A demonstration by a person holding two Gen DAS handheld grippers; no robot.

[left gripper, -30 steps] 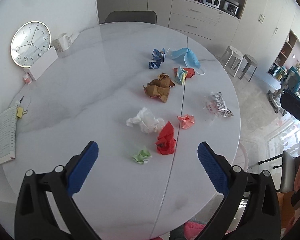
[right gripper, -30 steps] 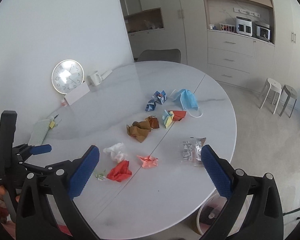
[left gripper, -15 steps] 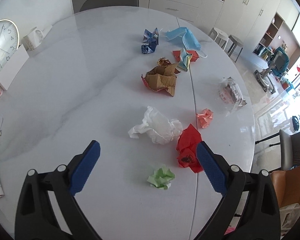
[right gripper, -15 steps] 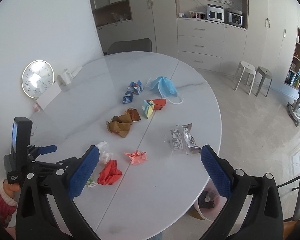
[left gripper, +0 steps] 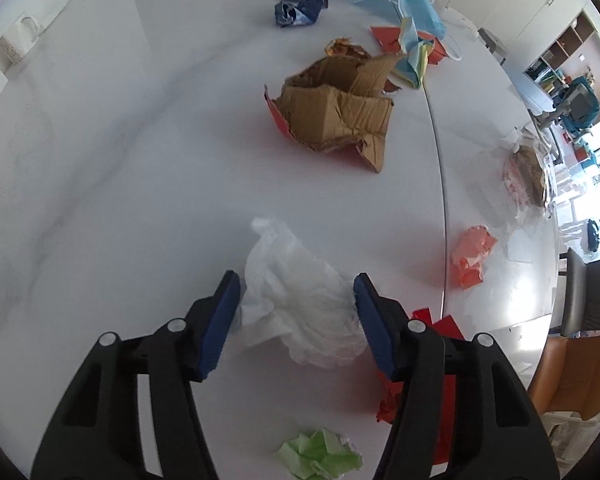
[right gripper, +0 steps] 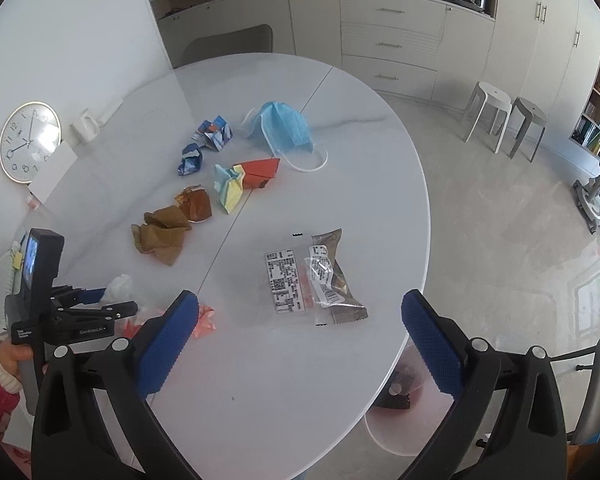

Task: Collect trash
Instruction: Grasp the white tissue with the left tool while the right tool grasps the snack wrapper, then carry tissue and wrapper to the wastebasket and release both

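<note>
A crumpled white tissue (left gripper: pixel 300 312) lies on the white marble table (left gripper: pixel 120 200). My left gripper (left gripper: pixel 296 280) points steeply down around it. Its jaws are closing with the tissue between the blue pads (left gripper: pixel 220 320), which reach its edges without squeezing it. Red paper (left gripper: pixel 432 320), a green wad (left gripper: pixel 320 456) and a pink wad (left gripper: pixel 472 256) lie close by. My right gripper (right gripper: pixel 300 300) hangs wide open above a clear snack wrapper (right gripper: pixel 312 276), with nothing between its fingers. The right wrist view shows the left gripper (right gripper: pixel 96 300) at the table's left edge.
Torn brown cardboard (left gripper: pixel 336 112), blue foil wrappers (left gripper: pixel 300 4), a blue face mask (right gripper: pixel 284 124) and a folded coloured paper (right gripper: pixel 232 184) lie further back. A clock (right gripper: pixel 30 142) and mug (right gripper: pixel 86 124) stand by the wall. A pink bin (right gripper: pixel 380 436) sits under the table's near edge.
My left gripper dropped toward the table onto the white tissue and its jaws narrowed around it. The right gripper moved right and lower, over the snack wrapper, still wide open.
</note>
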